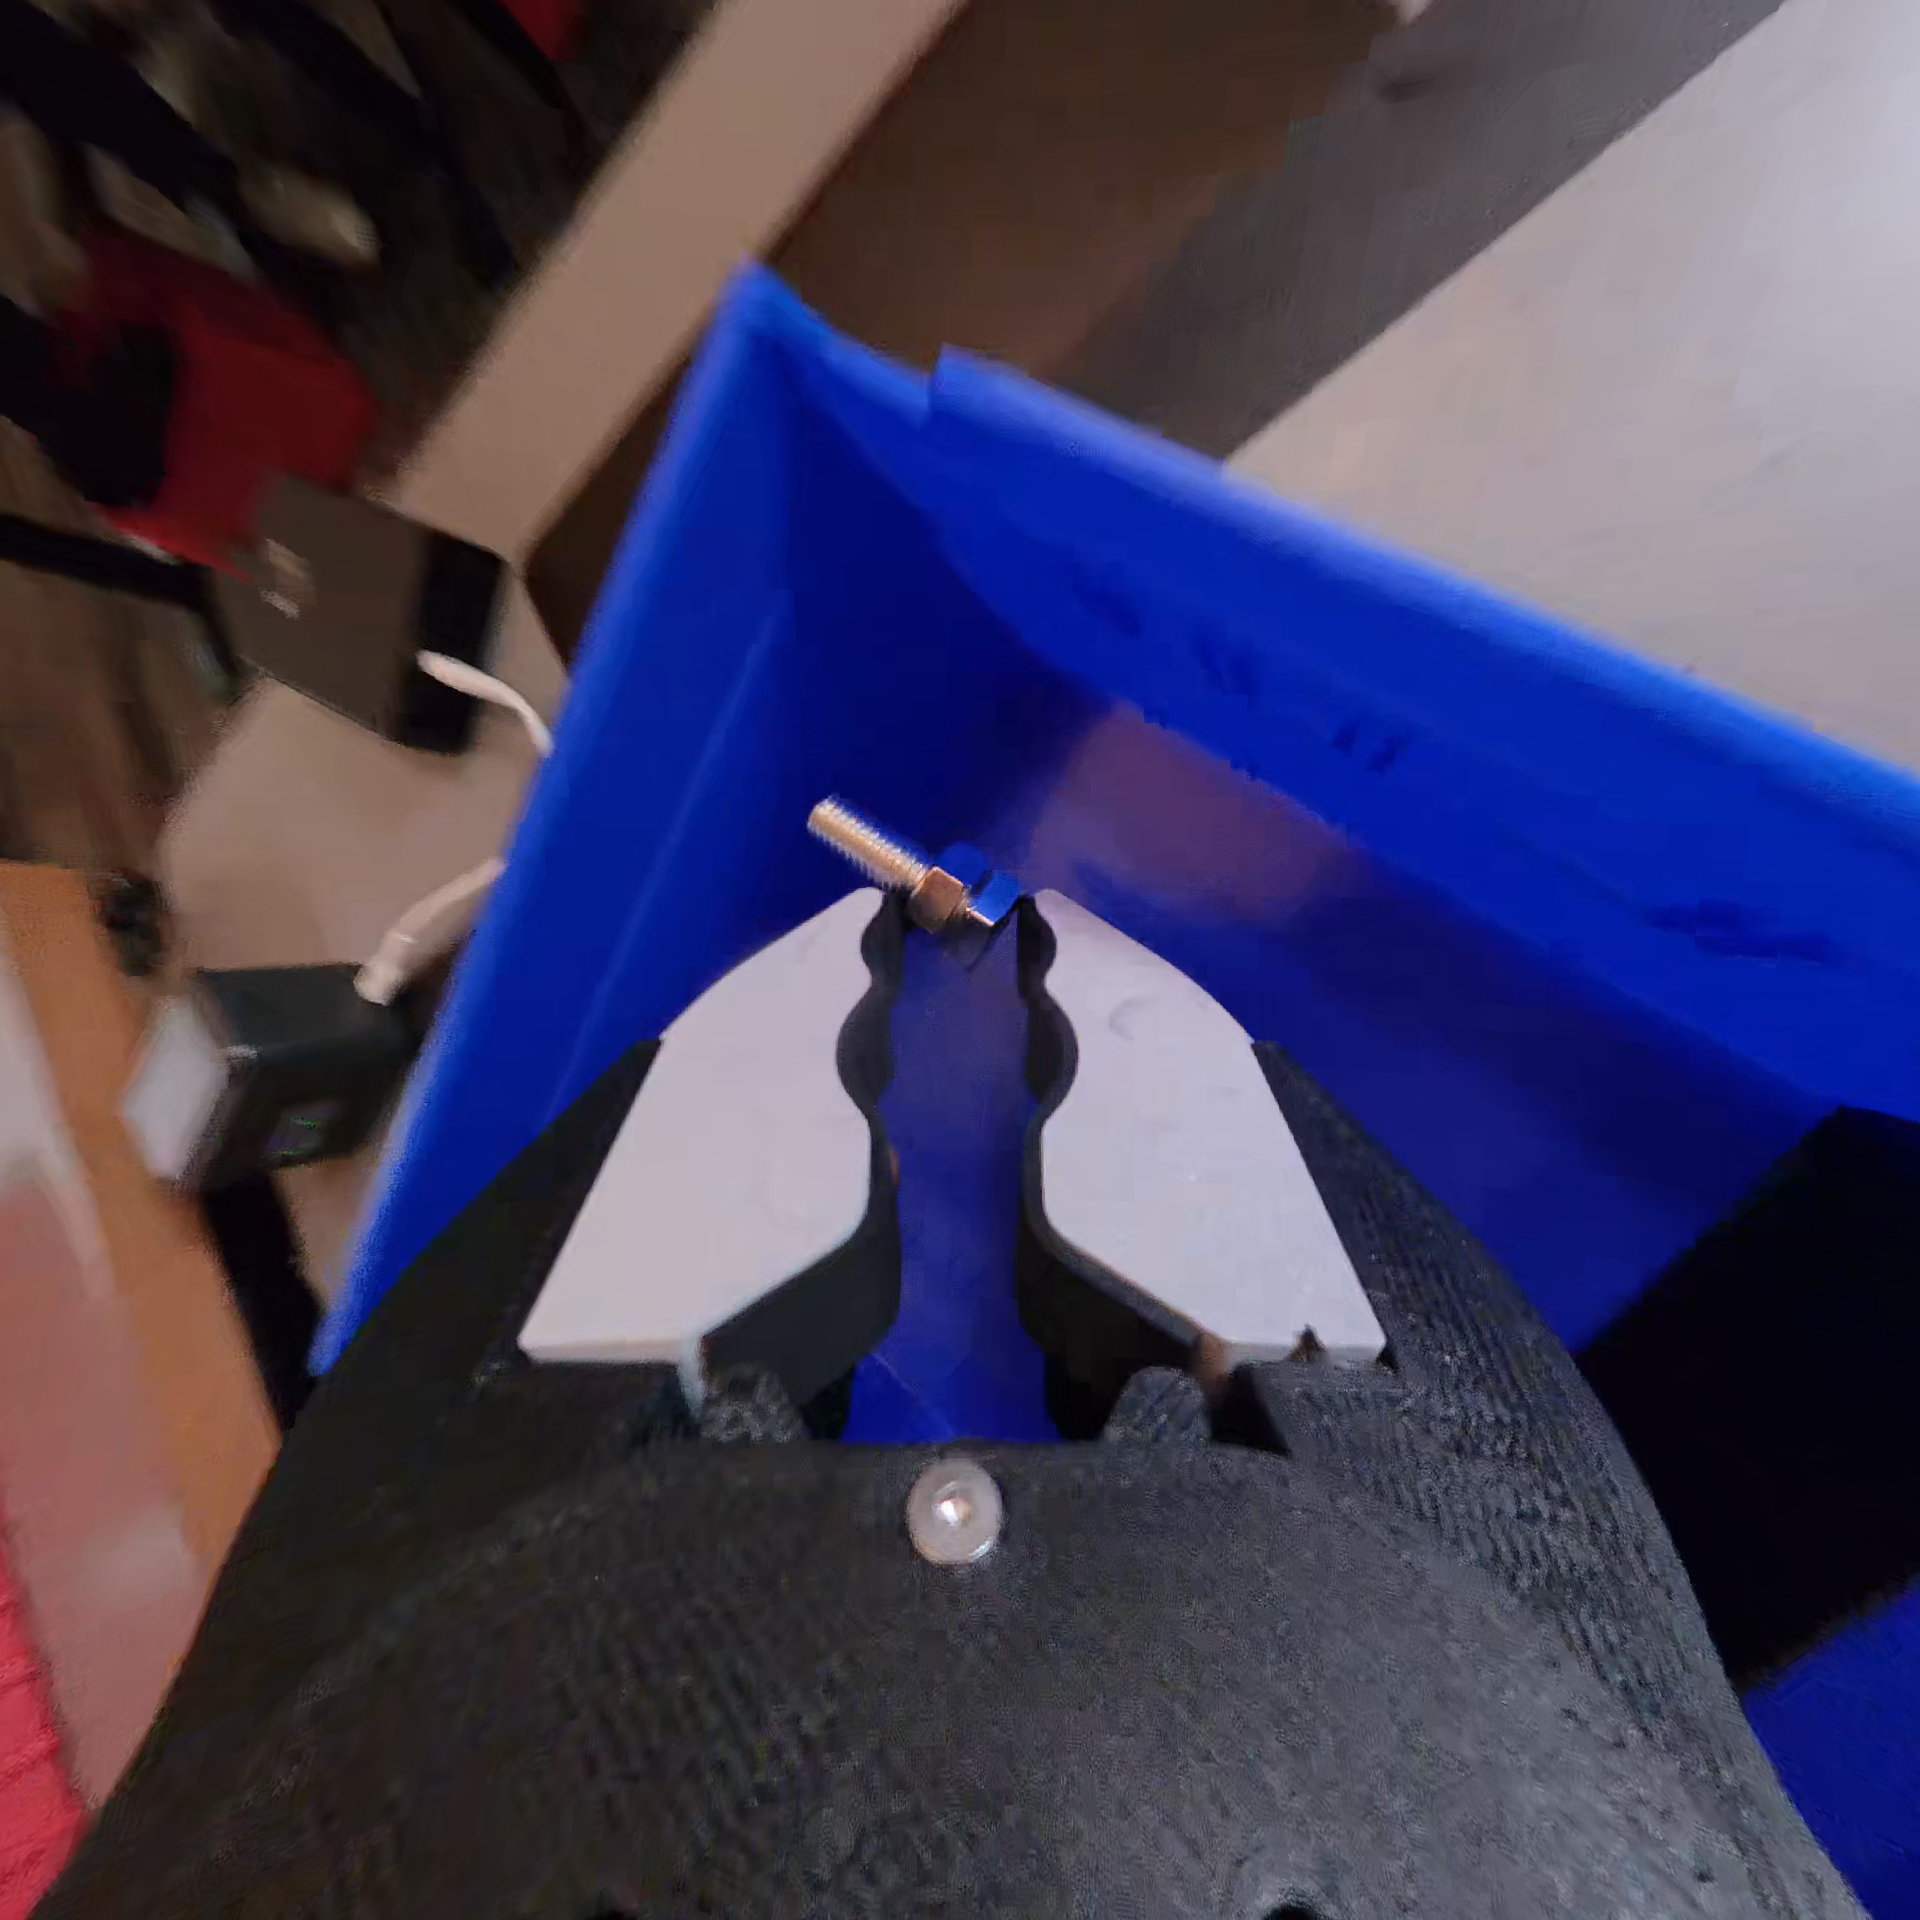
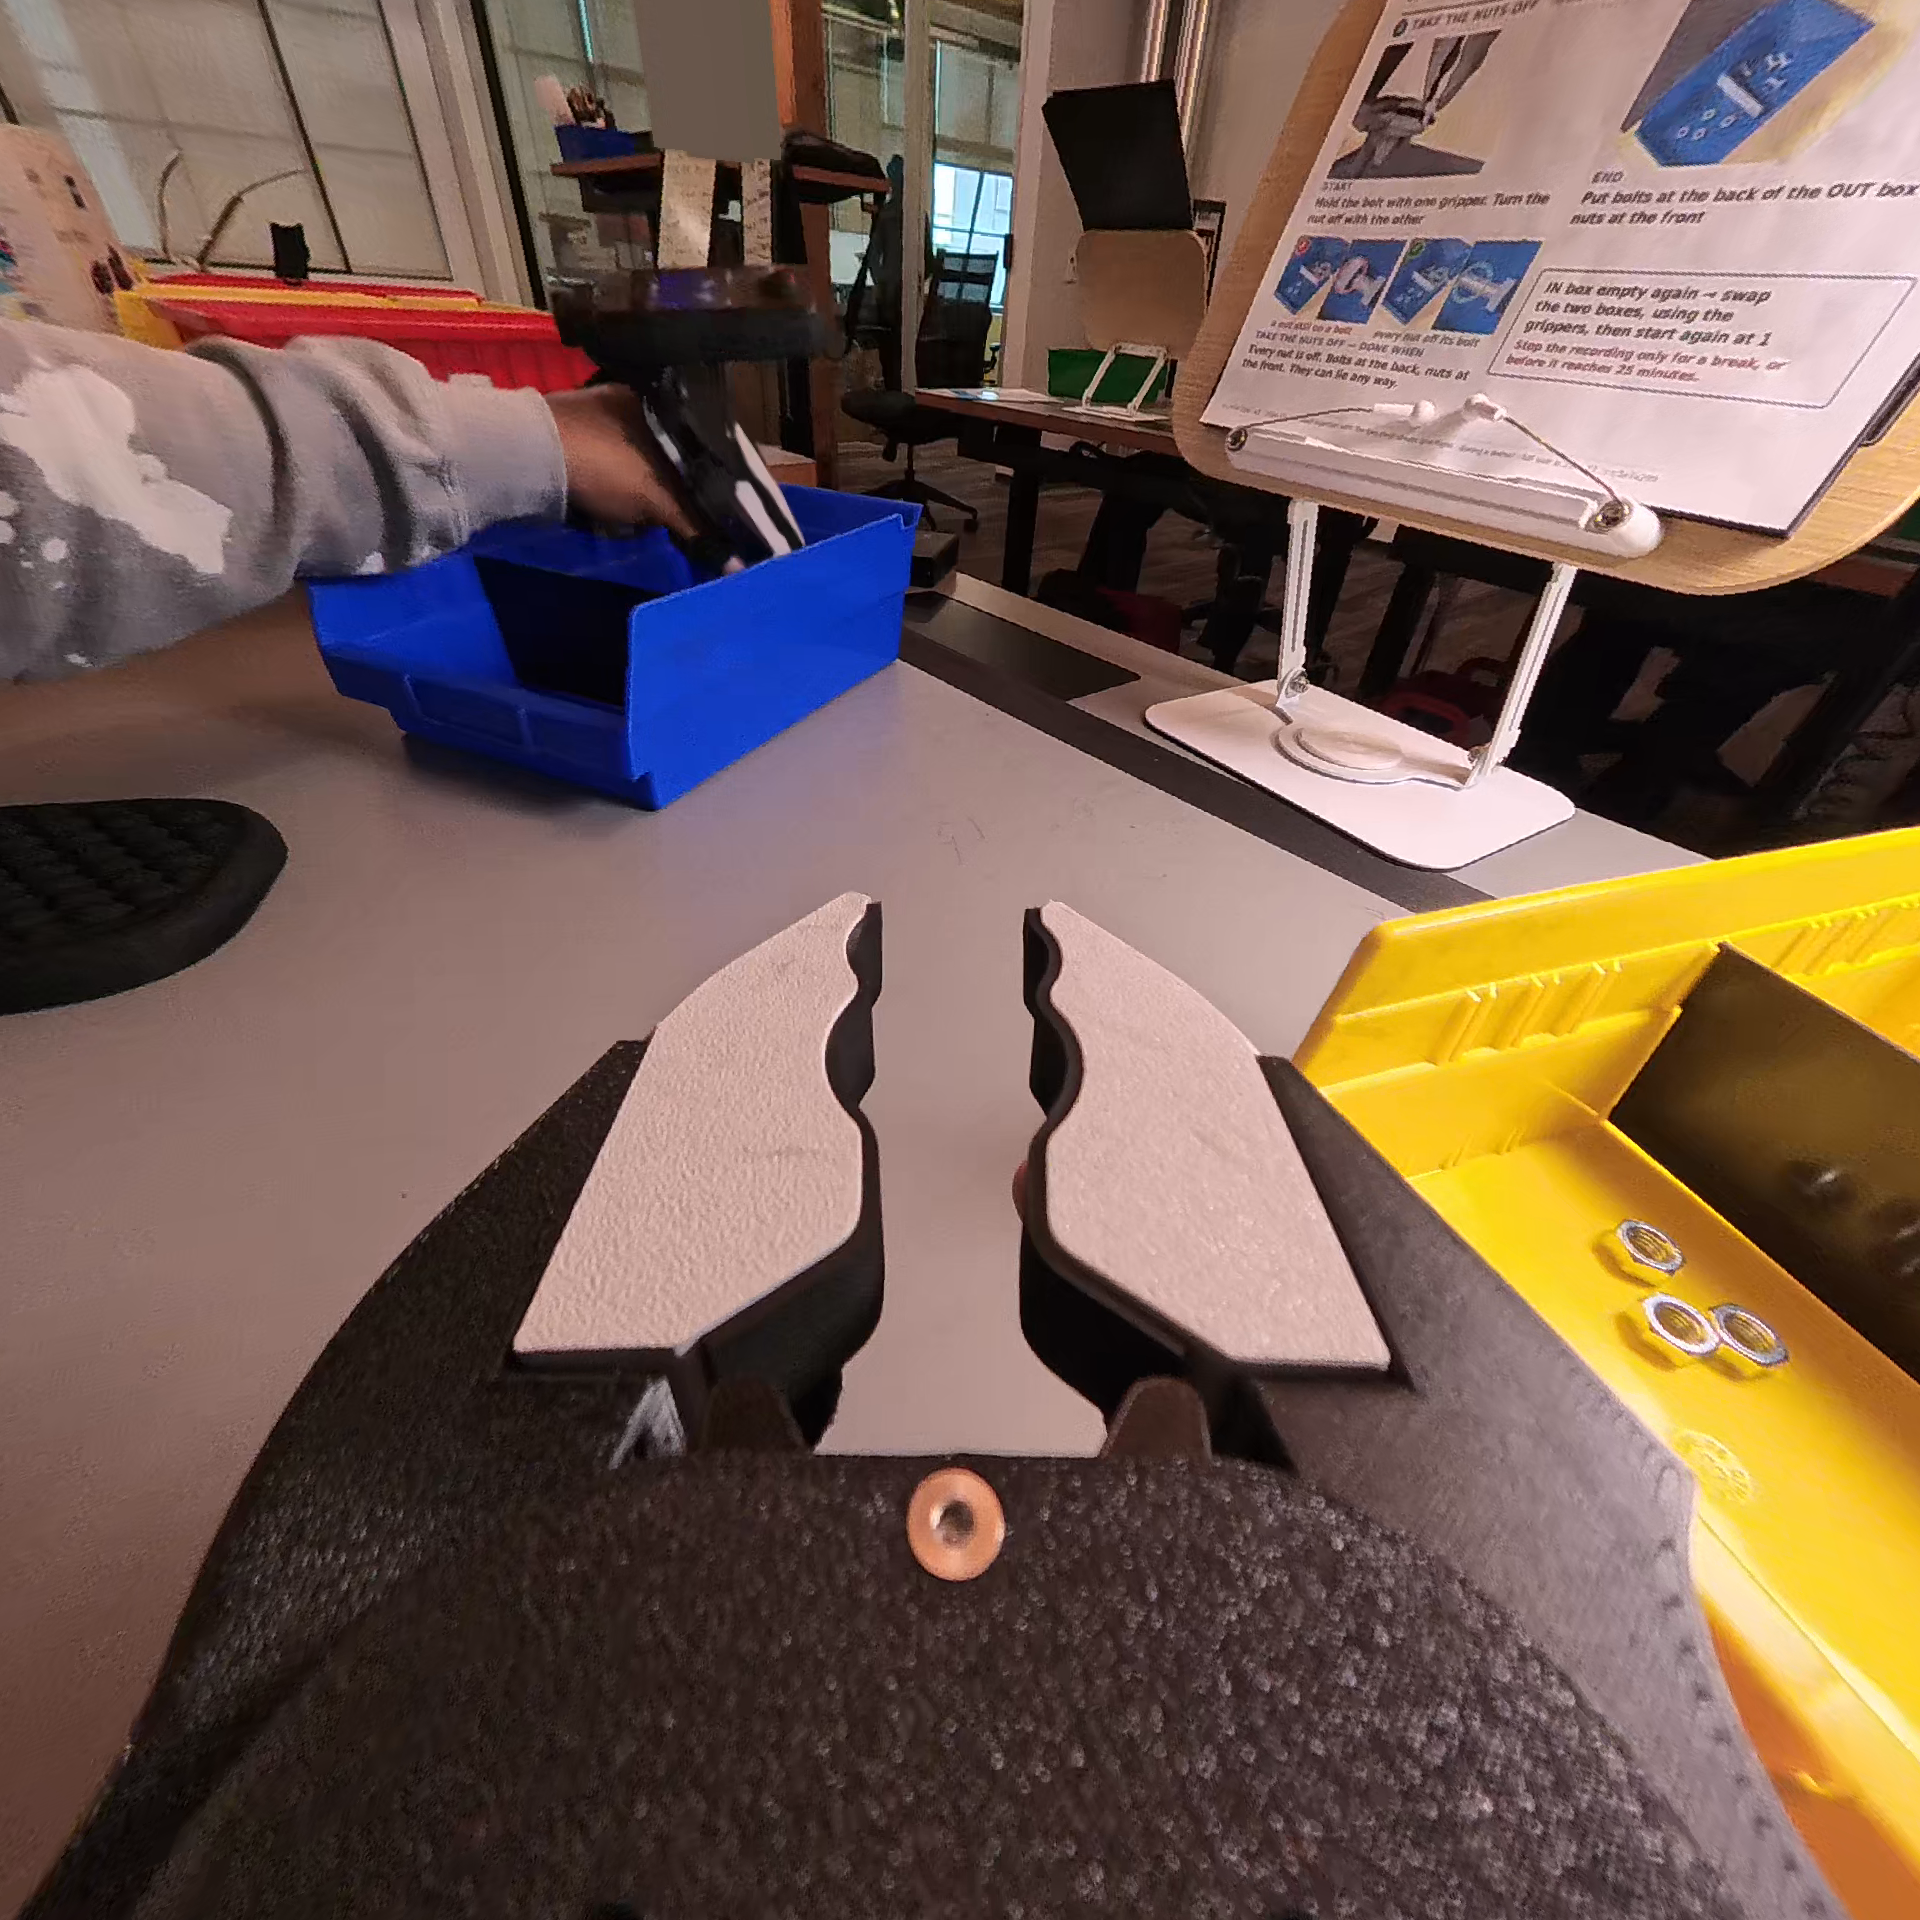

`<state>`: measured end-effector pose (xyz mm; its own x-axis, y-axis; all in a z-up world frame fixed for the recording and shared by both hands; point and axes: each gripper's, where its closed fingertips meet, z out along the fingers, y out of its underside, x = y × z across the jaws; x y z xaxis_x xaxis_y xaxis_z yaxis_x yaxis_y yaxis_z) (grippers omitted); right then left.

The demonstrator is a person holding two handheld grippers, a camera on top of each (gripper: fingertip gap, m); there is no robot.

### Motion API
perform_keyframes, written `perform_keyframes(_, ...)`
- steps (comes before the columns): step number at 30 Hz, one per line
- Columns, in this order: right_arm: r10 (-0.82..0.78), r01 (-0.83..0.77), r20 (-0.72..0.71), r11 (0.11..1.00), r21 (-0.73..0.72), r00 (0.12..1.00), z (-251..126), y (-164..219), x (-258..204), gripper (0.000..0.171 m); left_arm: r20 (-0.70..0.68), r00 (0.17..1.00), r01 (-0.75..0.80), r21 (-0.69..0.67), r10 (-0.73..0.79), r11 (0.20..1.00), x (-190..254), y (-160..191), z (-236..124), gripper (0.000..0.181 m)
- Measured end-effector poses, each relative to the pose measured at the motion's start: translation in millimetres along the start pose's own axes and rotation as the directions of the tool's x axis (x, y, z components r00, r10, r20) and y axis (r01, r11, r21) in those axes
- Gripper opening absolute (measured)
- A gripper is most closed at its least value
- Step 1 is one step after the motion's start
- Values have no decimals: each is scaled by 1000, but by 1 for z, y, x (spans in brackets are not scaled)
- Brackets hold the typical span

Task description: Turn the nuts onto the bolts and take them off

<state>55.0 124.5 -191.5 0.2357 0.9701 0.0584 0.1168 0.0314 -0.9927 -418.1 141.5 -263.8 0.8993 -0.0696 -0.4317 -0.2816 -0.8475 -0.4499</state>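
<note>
In the left wrist view my left gripper (image 1: 951,909) is inside the blue bin (image 1: 1299,665) and is shut on the head of a silver bolt (image 1: 894,868). A nut (image 1: 933,900) sits on the bolt by the head. The threaded shank points up and left. In the right wrist view my right gripper (image 2: 953,914) is open and empty above the grey table (image 2: 520,935). Three silver nuts (image 2: 1704,1320) lie in the front part of the yellow bin (image 2: 1455,966) at the right. The left gripper (image 2: 727,509) shows far off, in the blue bin (image 2: 748,665).
A black divider (image 2: 571,634) splits the blue bin, and another black divider (image 2: 1787,1132) splits the yellow bin. A black textured pad (image 2: 114,894) lies at the left. A white stand (image 2: 1361,769) holds an instruction sheet at the back right. A person's grey sleeve (image 2: 260,488) reaches to the blue bin. The gap from one gripper's tips to the other's is roughly 50 cm.
</note>
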Motion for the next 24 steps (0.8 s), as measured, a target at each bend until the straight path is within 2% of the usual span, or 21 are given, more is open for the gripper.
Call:
perform_keyframes(5,-10,11,13,1000,-3,1000,7,-4,-5,25,215,967,-177,192,135,965,3,-43,-60,22)
perform_keyframes(9,-41,42,17,999,-4,999,15,-15,-7,25,279,943,-270,314,183,910,31,-71,-104,23)
perform_keyframes(16,-32,31,44,999,28,999,52,-82,1,25,272,939,-335,580,212,743,121,-123,-174,22)
perform_keyframes(21,58,-62,155,998,21,986,98,-127,5,25,204,957,-288,769,208,571,189,-160,-221,21)
perform_keyframes(24,139,-148,236,989,20,962,113,-139,5,28,187,958,-270,848,219,455,217,-172,-242,22)
